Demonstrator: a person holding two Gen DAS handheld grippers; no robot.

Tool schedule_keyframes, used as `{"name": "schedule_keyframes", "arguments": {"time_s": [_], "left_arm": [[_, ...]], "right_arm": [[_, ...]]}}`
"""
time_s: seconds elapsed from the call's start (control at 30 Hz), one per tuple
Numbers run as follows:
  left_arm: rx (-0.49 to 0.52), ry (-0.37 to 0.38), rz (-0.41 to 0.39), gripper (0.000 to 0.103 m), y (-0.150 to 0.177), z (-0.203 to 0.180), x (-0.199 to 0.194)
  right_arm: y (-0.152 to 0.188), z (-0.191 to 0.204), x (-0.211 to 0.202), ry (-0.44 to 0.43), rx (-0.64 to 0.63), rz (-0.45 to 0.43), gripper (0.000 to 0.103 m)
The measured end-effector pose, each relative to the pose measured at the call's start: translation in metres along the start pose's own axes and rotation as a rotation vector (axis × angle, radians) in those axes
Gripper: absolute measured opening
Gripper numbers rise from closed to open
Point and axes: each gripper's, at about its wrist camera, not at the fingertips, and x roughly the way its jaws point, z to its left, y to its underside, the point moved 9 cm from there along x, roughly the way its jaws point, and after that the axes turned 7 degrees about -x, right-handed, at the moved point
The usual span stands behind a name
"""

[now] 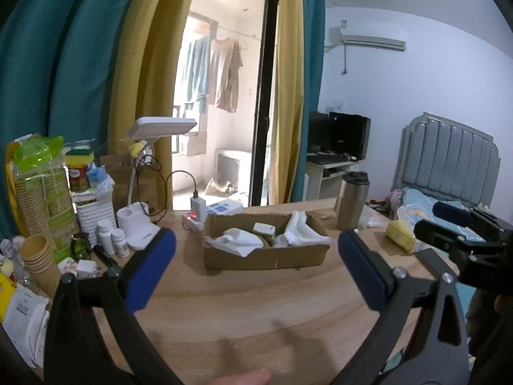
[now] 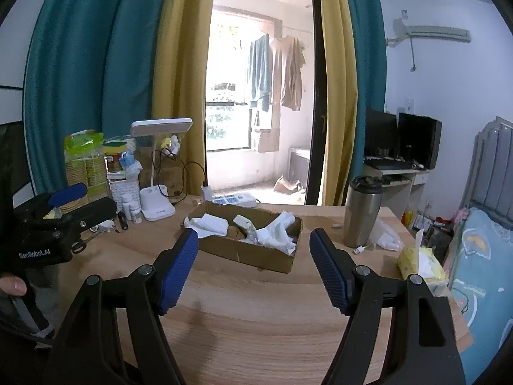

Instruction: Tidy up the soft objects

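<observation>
A light wood-grain desk [image 1: 243, 314] is being viewed from both wrist cameras. A shallow cardboard box [image 2: 256, 253] is sitting mid-desk, and white soft cloths [image 2: 275, 232] plus a small green-and-white pack [image 1: 264, 229] are lying inside it. The left gripper [image 1: 256, 256] is being held above the near desk with its jaws wide apart and nothing between them. The right gripper [image 2: 253, 266] is likewise being held over the desk, jaws apart and empty, the box seen beyond them.

A steel tumbler [image 2: 364, 211] is standing upright right of the box, well apart from it. A yellow tissue pack [image 2: 421, 264] is lying near the right desk edge. The left desk end is being crowded by a white desk lamp [image 2: 160, 166], paper cup stacks [image 1: 38, 256], small white bottles [image 1: 112, 240], a white slotted basket [image 1: 94, 215] and a plugged charger [image 1: 198, 207].

Behind the desk, teal and yellow curtains [image 2: 134, 80] are framing an open balcony door, where clothes [image 2: 279, 70] are hanging. A wall air conditioner [image 1: 368, 40], a dark monitor [image 2: 413, 142] on a side desk and a bed with a grey headboard [image 1: 449, 163] are filling the right side.
</observation>
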Motion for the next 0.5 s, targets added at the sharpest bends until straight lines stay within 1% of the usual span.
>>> {"name": "schedule_keyframes", "arguments": {"time_s": [0.5], "left_arm": [[0.01, 0.011, -0.006, 0.102, -0.0028, -0.0093, -0.0024]], "right_arm": [[0.0, -0.0068, -0.0047, 0.005, 0.014, -0.011, 0.076]]}}
